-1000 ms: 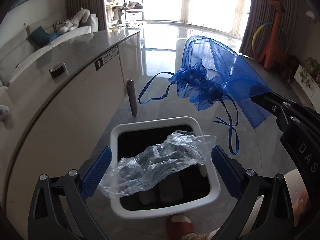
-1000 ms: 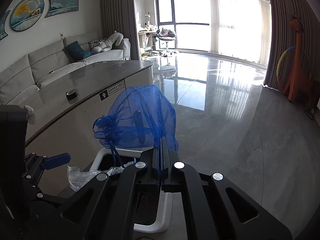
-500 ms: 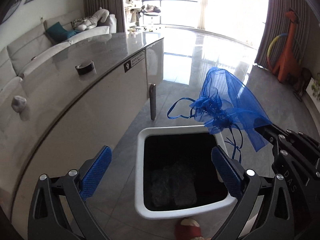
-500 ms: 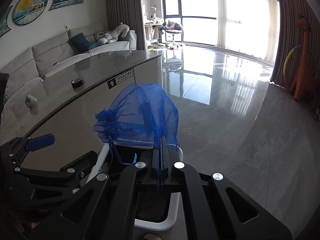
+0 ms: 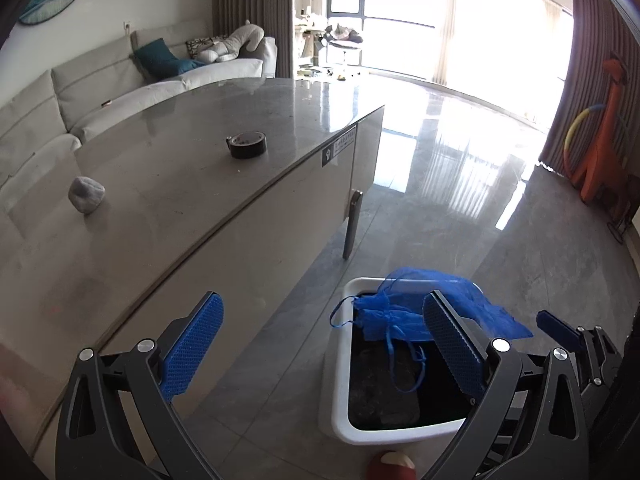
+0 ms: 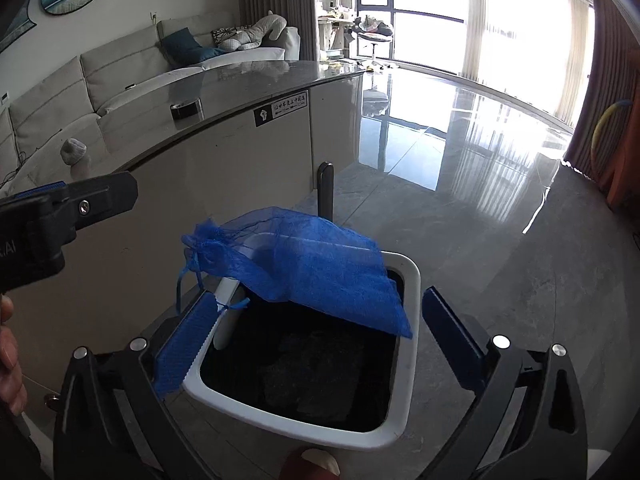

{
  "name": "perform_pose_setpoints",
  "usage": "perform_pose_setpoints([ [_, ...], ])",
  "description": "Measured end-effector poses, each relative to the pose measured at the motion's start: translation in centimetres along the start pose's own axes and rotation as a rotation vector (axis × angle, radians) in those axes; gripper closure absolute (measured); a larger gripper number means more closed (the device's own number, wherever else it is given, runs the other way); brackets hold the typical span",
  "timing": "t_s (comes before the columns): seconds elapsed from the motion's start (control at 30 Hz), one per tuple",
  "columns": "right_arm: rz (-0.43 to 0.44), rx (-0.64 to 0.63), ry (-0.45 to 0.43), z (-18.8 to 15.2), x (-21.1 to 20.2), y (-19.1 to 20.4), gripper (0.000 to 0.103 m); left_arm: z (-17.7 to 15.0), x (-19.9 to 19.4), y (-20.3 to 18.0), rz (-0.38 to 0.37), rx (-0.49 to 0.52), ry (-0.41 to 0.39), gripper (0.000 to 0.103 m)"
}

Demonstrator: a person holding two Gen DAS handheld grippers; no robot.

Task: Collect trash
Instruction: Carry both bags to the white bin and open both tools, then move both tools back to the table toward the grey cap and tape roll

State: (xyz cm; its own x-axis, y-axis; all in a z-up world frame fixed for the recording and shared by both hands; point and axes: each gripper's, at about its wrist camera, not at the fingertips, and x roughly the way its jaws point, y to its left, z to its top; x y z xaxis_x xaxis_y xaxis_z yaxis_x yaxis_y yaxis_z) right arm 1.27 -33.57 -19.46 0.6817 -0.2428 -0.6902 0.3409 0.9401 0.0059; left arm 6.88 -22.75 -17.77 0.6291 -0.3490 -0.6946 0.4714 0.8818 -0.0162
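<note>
The right gripper (image 6: 316, 344) points down at a white waste bin (image 6: 412, 300) on the grey tiled floor (image 6: 500, 240); its jaws are opening and stand wide apart, with blue pads on either side of the bin opening. A blue mesh drawstring bag (image 6: 304, 268) lies over the far rim of the bin, partly above the dark interior, with its gathered neck and cords hanging toward the left side. Neither pad presses on the bag; its lower corner sits just beside the inner edge of the right-hand wall of the bin. Crumpled clear plastic (image 6: 316, 372) is visible at the bottom of the bin. The left gripper (image 5: 320, 348) has its jaws spread wide with nothing between them; it appears at the left edge of the right wrist view as a black body with a blue pad. In the left wrist view, the bag (image 5: 424, 312) drapes across the bin (image 5: 340, 380), with the cords dangling into the opening. To the left of the bin stands a grey counter (image 5: 180, 168). A roll of dark tape (image 5: 247, 145) and a crumpled grey wad (image 5: 86, 195) rest on its top, well apart from each other. A red and white shoe tip (image 5: 394, 466) shows at the lower edge, just beside the near wall of the bin. A sofa (image 5: 120, 80) stands beyond the counter.
</note>
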Motion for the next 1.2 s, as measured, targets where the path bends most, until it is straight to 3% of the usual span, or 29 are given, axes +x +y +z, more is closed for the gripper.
perform_pose_setpoints([
  [0.63, 0.016, -0.029, -0.104, 2.1, -1.1, 1.4, 0.004, 0.5, -0.9, 1.9, 0.041, -0.039, -0.037, 0.005],
  [0.83, 0.061, -0.067, -0.140, 4.0, -0.8, 3.8, 0.004, 1.5, -1.4, 4.9, 0.087, -0.079, -0.060, 0.005],
  [1.2, 0.154, -0.167, -0.254, 10.7, -0.2, 10.4, 0.004, 5.4, -2.5, 12.9, 0.218, -0.167, -0.126, 0.005],
])
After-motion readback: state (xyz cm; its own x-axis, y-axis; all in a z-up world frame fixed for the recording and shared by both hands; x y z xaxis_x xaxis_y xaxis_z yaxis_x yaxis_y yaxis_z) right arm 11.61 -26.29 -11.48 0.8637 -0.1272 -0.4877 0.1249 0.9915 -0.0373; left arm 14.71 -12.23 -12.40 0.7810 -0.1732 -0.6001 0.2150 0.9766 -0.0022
